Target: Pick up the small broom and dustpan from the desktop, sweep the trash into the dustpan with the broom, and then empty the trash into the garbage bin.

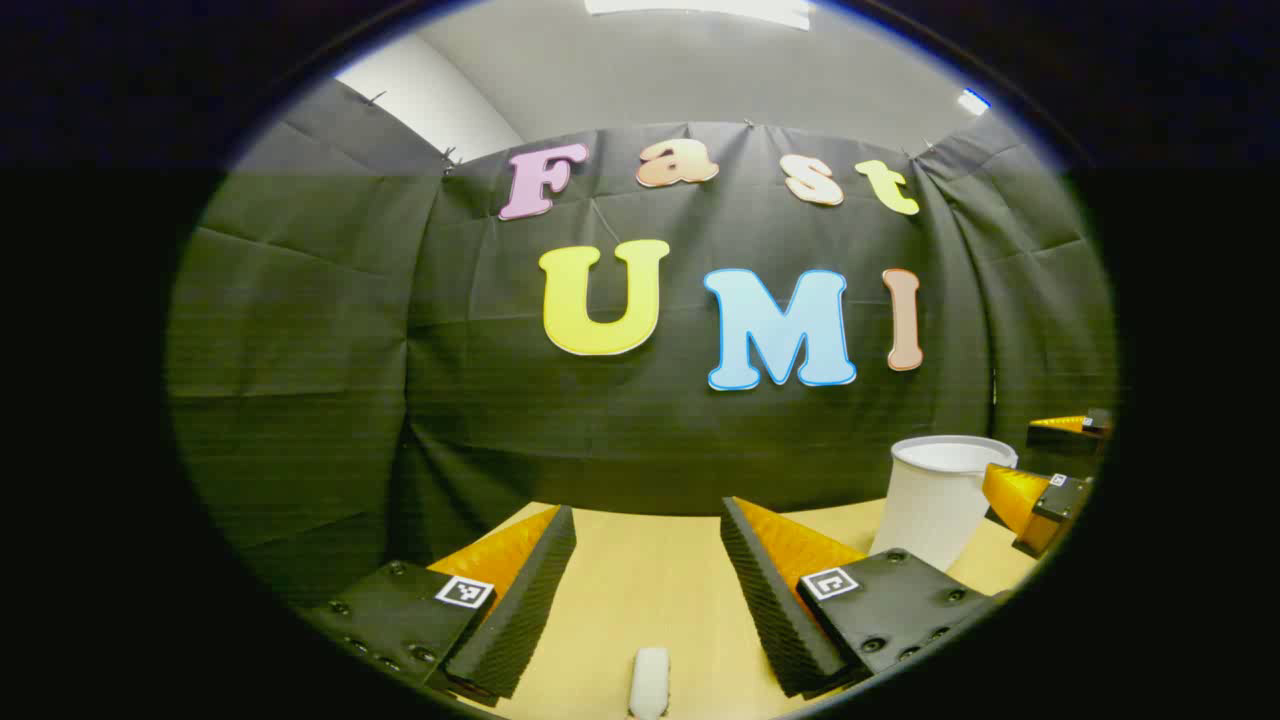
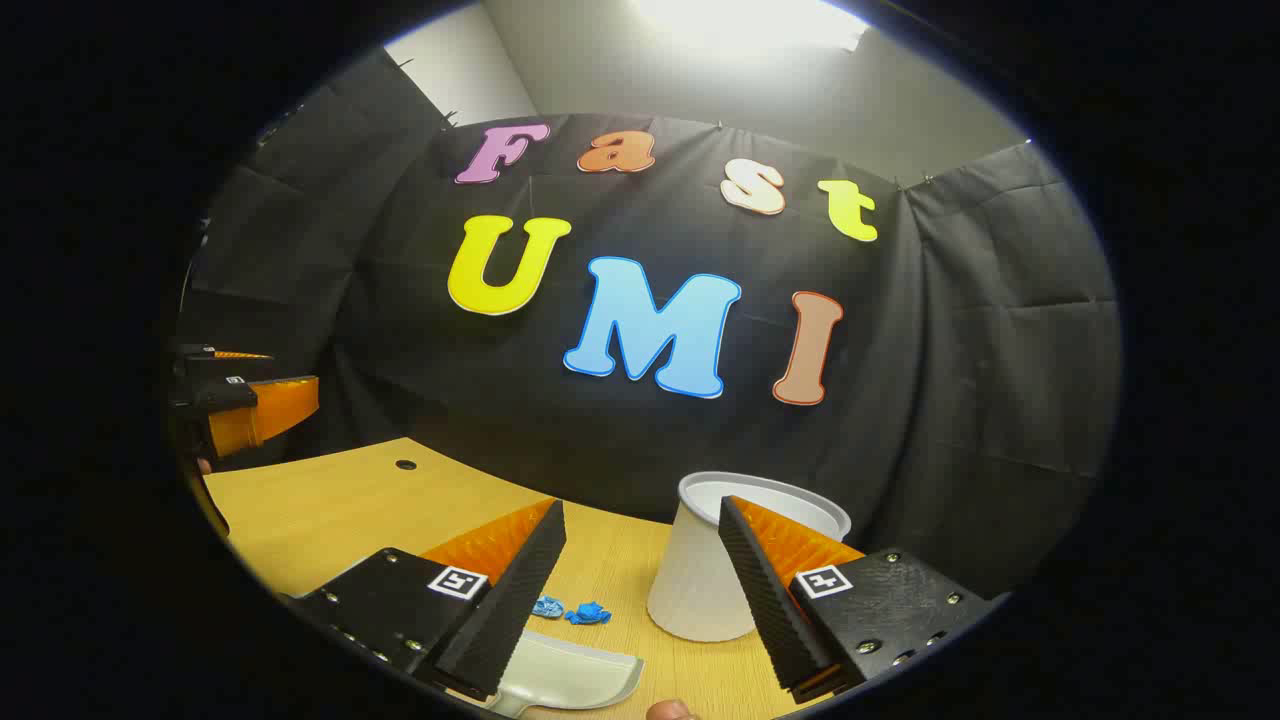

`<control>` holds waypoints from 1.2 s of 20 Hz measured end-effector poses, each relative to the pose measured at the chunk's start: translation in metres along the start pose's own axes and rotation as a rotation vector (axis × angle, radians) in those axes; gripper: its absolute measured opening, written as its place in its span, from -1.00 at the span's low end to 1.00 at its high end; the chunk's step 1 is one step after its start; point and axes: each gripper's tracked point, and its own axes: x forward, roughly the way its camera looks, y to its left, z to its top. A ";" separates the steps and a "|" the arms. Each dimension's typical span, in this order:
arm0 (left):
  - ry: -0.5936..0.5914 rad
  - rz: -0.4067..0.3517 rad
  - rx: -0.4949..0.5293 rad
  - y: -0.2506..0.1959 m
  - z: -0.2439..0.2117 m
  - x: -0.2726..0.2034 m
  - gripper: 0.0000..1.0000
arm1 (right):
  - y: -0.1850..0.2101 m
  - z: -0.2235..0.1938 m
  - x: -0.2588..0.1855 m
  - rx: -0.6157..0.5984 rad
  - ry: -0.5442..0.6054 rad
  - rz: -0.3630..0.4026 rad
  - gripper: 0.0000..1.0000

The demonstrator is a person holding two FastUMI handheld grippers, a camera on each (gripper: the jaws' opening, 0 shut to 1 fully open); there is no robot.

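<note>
My left gripper (image 1: 648, 510) hovers open over the wooden desktop (image 1: 650, 590), nothing between its fingers. Just below it lies a white rounded handle end (image 1: 649, 680); whether it belongs to the broom or the dustpan I cannot tell. My right gripper (image 2: 641, 508) is open too, low over the desk. Beneath it lies the white dustpan (image 2: 575, 675), with two blue scraps of trash (image 2: 575, 611) just beyond its far edge. The white garbage bin (image 2: 700, 580) stands upright behind the right finger, also seen as the bin (image 1: 935, 500) at right.
The right gripper's fingers (image 1: 1015, 495) show past the bin, apart. At far left the left gripper's fingers (image 2: 270, 405) show, also apart. A small round hole (image 2: 405, 465) marks the desk's far left. A fingertip (image 2: 670, 710) shows at the bottom edge. Black cloth walls close the back.
</note>
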 end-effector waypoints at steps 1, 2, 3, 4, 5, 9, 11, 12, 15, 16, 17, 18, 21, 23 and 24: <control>0.002 -0.002 0.003 0.000 -0.001 0.000 1.00 | 0.001 -0.002 -0.001 0.005 0.004 0.000 0.92; 0.004 -0.003 0.004 0.000 -0.002 0.000 1.00 | 0.002 -0.004 -0.001 0.012 0.011 0.002 0.92; 0.004 -0.008 0.001 0.000 -0.002 0.001 1.00 | 0.004 -0.004 -0.002 0.015 0.015 0.003 0.92; 0.005 -0.013 -0.001 0.000 -0.003 0.000 1.00 | 0.004 -0.006 -0.003 0.018 0.021 0.001 0.92; 0.006 -0.017 -0.002 0.000 -0.004 0.001 1.00 | 0.004 -0.007 -0.003 0.020 0.025 -0.004 0.92; 0.008 -0.038 0.009 0.001 -0.008 0.007 1.00 | 0.003 -0.010 -0.007 0.034 0.040 -0.027 0.92; 0.009 -0.047 0.014 0.001 -0.009 0.009 1.00 | 0.003 -0.012 -0.009 0.041 0.047 -0.036 0.92; 0.010 -0.052 0.016 0.001 -0.010 0.011 1.00 | 0.002 -0.013 -0.009 0.044 0.053 -0.040 0.92; 0.019 -0.068 0.017 -0.002 -0.013 0.013 1.00 | 0.000 -0.018 -0.012 0.049 0.069 -0.053 0.92; 0.022 -0.071 0.021 -0.003 -0.015 0.014 1.00 | 0.000 -0.020 -0.012 0.052 0.073 -0.056 0.92; 0.026 -0.075 0.024 -0.004 -0.017 0.016 1.00 | -0.001 -0.021 -0.012 0.055 0.078 -0.058 0.92; 0.031 -0.079 0.024 -0.005 -0.019 0.017 1.00 | -0.001 -0.022 -0.012 0.059 0.082 -0.059 0.92; 0.045 -0.090 0.023 -0.009 -0.025 0.020 1.00 | 0.002 -0.027 -0.011 0.064 0.099 -0.056 0.93; 0.066 -0.100 0.029 -0.012 -0.034 0.021 0.92 | 0.005 -0.035 -0.011 0.064 0.123 -0.050 0.93; 0.093 -0.110 0.034 -0.016 -0.045 0.021 0.83 | 0.007 -0.042 -0.012 0.063 0.147 -0.046 0.92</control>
